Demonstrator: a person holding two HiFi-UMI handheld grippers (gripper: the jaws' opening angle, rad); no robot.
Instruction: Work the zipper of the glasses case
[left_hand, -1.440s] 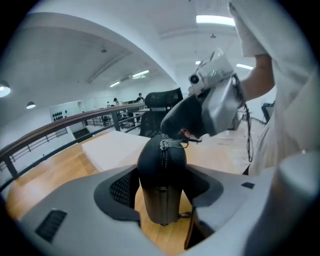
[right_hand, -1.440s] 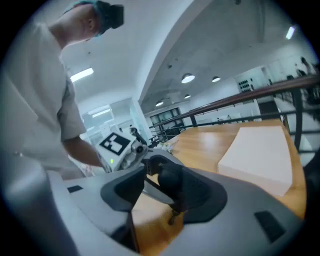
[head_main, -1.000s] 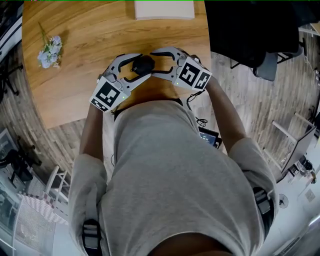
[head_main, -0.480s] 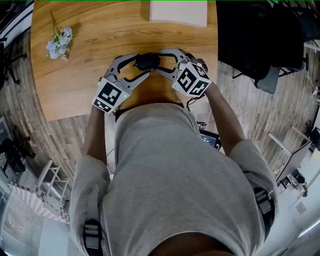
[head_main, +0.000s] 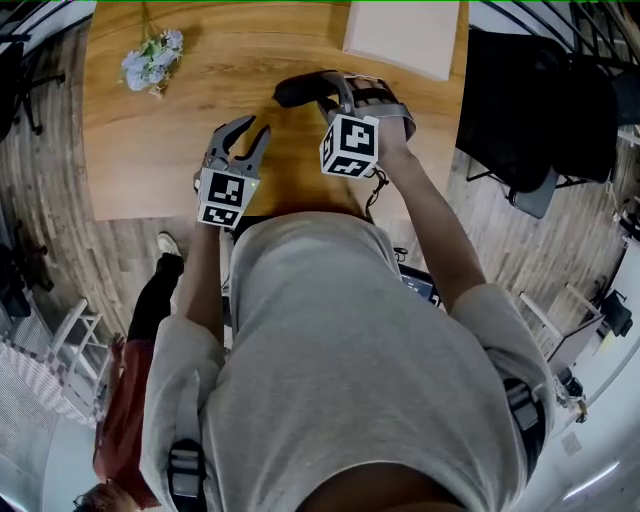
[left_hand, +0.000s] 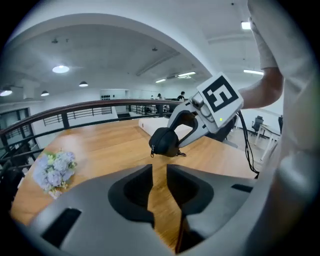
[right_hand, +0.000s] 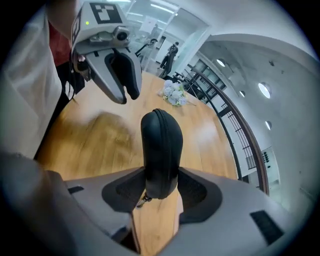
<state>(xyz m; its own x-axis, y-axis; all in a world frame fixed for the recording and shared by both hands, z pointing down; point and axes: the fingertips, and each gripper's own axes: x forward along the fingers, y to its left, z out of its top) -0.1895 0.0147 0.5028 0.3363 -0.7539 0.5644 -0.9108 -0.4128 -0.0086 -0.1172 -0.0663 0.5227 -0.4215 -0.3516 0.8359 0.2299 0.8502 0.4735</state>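
Left tongs (head_main: 255, 125) have backed off the case (head_main: 297, 89), closing empty; right tongs (right_hand: 160, 187) clamp it. Regrasp step: we next pinch the pull (right_hand: 144, 199).

Black glasses case (right_hand: 161, 150), pale-blue flowers (head_main: 152, 62)

bright ceiling lights, fisheye edges, slight blur.

Flowers (head_main: 152, 62), white box (head_main: 405, 38), wooden table (head_main: 150, 150)
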